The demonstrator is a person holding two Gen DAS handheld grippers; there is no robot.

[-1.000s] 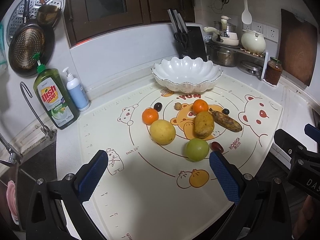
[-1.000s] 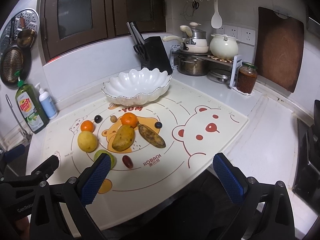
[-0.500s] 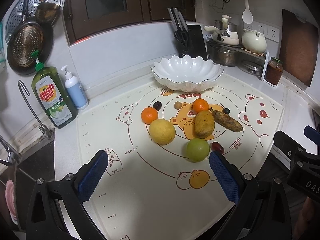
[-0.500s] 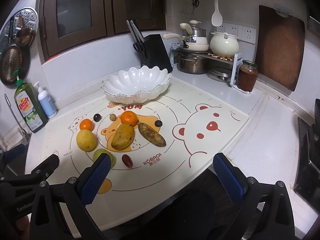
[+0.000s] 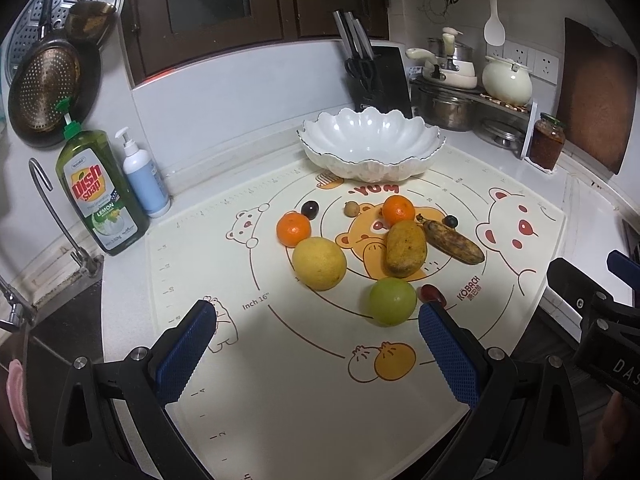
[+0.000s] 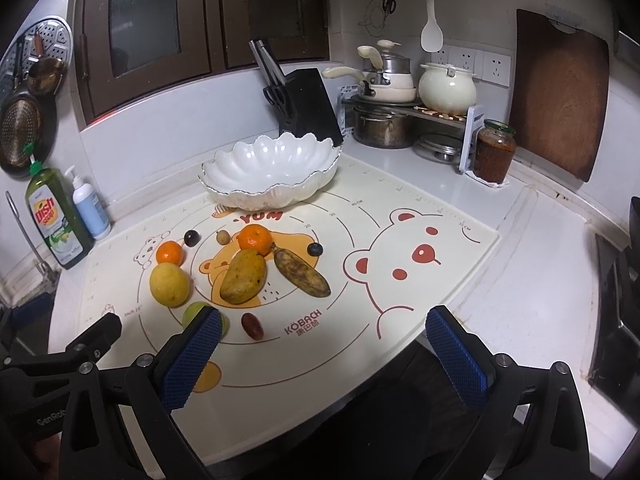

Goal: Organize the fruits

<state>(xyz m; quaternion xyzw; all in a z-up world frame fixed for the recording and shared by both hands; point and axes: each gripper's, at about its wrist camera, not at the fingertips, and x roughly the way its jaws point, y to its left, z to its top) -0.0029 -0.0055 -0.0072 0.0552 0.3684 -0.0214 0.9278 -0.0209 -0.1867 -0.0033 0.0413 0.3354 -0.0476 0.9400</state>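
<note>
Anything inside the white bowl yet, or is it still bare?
The white bowl shows only its glossy ribbed inside, with no fruit visible; its near wall hides the lowest part. Every fruit, like the mango, lies on the mat.

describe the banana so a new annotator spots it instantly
Start at the white scalloped bowl at the back of the bear-print mat. The fruit lies in front of it; the banana lies right of the mango. It alone is long, thin and mottled brown; the others are rounder.

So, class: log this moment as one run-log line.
left hand-held gripper: open, empty | right hand-held gripper: open, empty | bowl: empty | fruits: all on mat
</note>
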